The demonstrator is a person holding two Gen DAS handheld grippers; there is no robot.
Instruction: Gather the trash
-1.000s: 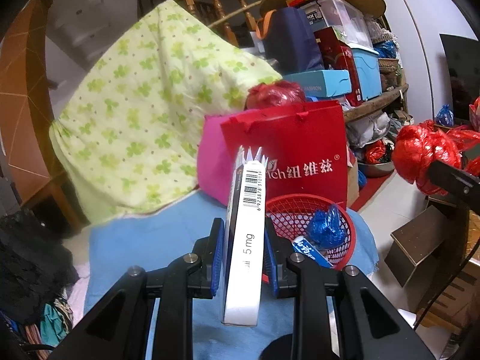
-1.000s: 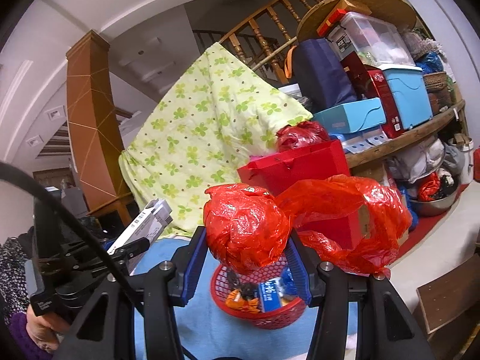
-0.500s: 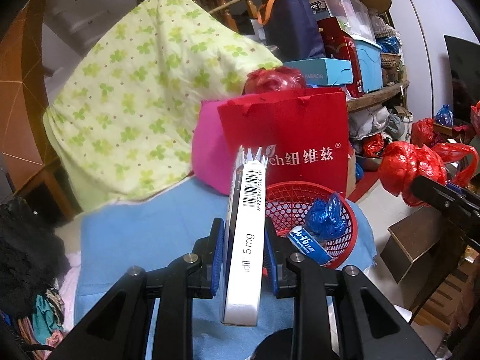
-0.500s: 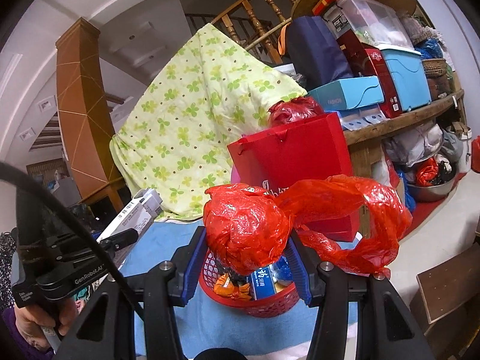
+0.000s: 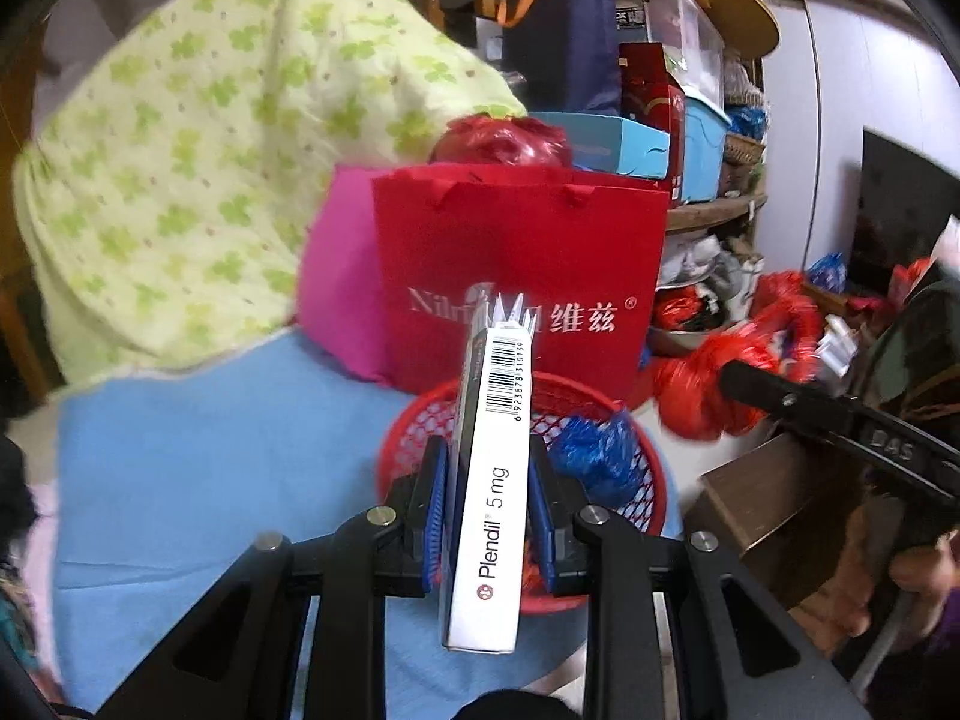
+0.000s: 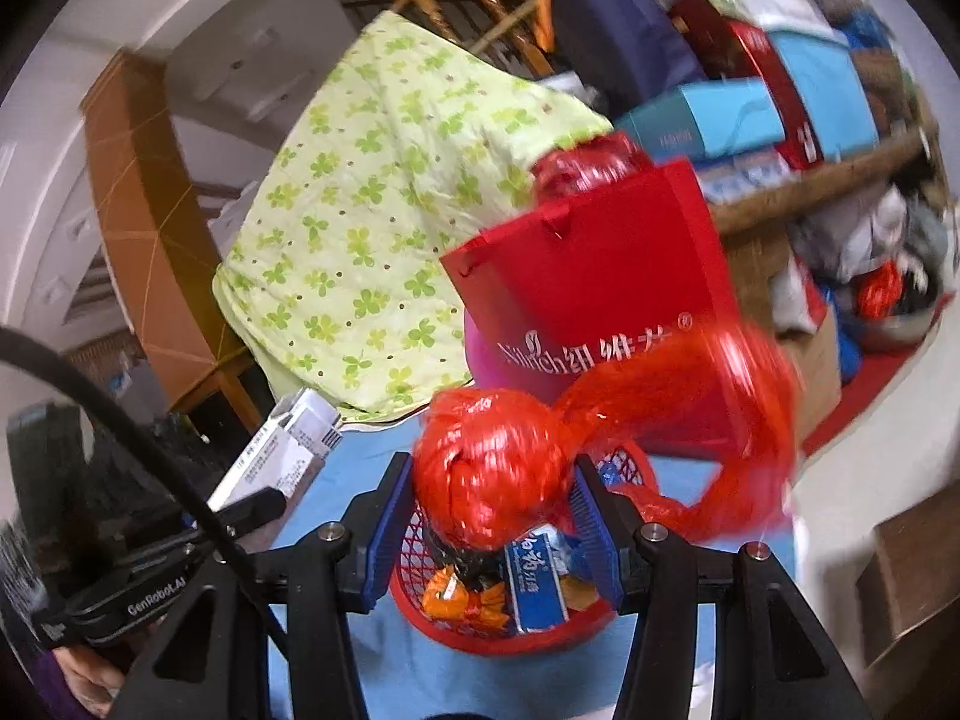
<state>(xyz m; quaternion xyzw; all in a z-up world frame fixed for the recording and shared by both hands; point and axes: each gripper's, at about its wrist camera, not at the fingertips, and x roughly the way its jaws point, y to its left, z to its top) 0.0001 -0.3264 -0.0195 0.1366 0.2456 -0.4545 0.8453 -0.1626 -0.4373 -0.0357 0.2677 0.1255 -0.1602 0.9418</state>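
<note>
Fingers of the left gripper (image 5: 485, 498) clamped a flat white cardboard medicine box (image 5: 489, 498) upright above the red plastic mesh basket (image 5: 651, 483). The right gripper (image 6: 489, 525) pinched a crumpled red plastic bag (image 6: 498, 474) over that basket's wrappers on the blue-clothed tabletop (image 5: 210, 456).

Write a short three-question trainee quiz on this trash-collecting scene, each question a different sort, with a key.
1. True or false: the left tongs grip a white medicine box.
2. What do the right tongs hold? A) a blue wrapper B) a crumpled red plastic bag C) nothing
3. Fill in: the red mesh basket stands on a ____ cloth.

Key: 1 true; 2 B; 3 blue.
</note>
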